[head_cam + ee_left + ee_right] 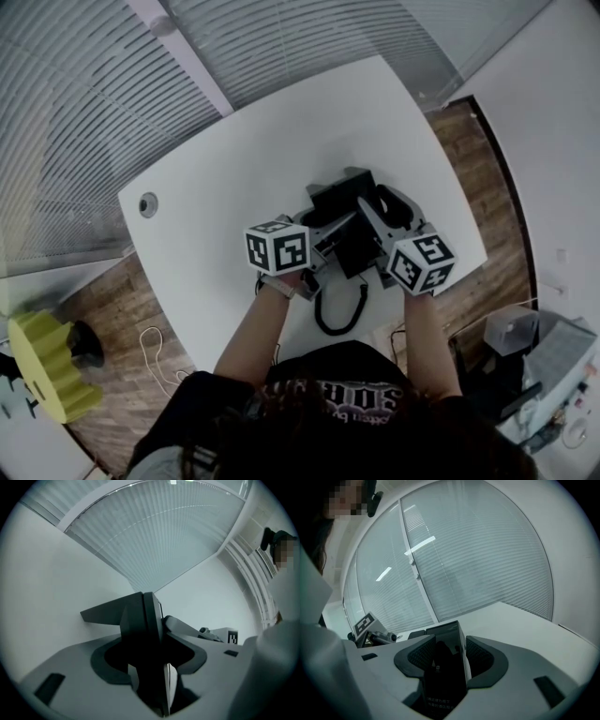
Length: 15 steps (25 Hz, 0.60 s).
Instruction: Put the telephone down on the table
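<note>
Telephone [349, 225]: black desk set, over the white table [234, 178] at the table's near edge, just in front of the person. It is carried between two handheld grippers. No view shows whether its underside touches the table top.

Coiled cord [339, 314]: black, hanging in a loop from the telephone towards the table's near edge.

Left gripper [150, 665]: comes in at the telephone from the table's near-left side. Its jaws stand wide, one on each face of a thin dark edge of the telephone, which fills the gap, so they are pinching it. Marker cube [277, 246] uppermost.

Right gripper [445, 656]: comes in from the table's near-right side. Its ribbed pads [423, 656] are set against both sides of the glossy black body, also pinching it.

Grommet [148, 203]: small round fitting at the table's far-left corner.

Blinds [94, 94]: pale slatted panels beyond the table's far side.

Wooden floor [112, 319]: on both sides of the table. A yellow object [42, 361] stands on it, well left of the table.
</note>
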Available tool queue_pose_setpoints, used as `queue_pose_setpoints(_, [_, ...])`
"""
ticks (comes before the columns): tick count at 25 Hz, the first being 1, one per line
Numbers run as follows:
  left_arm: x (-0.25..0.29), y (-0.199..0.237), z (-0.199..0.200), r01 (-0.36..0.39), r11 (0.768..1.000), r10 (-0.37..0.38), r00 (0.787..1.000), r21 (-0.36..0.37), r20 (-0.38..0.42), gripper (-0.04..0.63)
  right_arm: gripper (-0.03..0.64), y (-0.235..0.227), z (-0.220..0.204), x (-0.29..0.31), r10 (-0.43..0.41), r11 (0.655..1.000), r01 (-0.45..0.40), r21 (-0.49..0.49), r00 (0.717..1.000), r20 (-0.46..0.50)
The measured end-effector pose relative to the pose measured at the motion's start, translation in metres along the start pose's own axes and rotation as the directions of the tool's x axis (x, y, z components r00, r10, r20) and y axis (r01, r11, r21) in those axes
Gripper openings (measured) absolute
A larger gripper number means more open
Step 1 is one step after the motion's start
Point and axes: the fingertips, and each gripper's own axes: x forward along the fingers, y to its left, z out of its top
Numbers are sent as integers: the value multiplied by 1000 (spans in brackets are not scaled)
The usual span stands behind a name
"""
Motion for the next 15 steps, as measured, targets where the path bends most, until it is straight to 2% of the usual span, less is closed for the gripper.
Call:
queue_pose_setpoints(4, [-2,-2,1,41,999,-41,999,-28,5,212,216,-1,-1,-1,0,1000,0,6,1000,1])
queue_pose_setpoints(9, [-2,-3,1,46,999,-46,999,-21,2,232,216,-3,-2,-4,-14,1000,14,6,1000,2])
queue_pose_setpoints(15, [-19,5,4,-22,999,22,1000,38,0,281,218,-1,1,-12,-23,1000,23,4,1000,13])
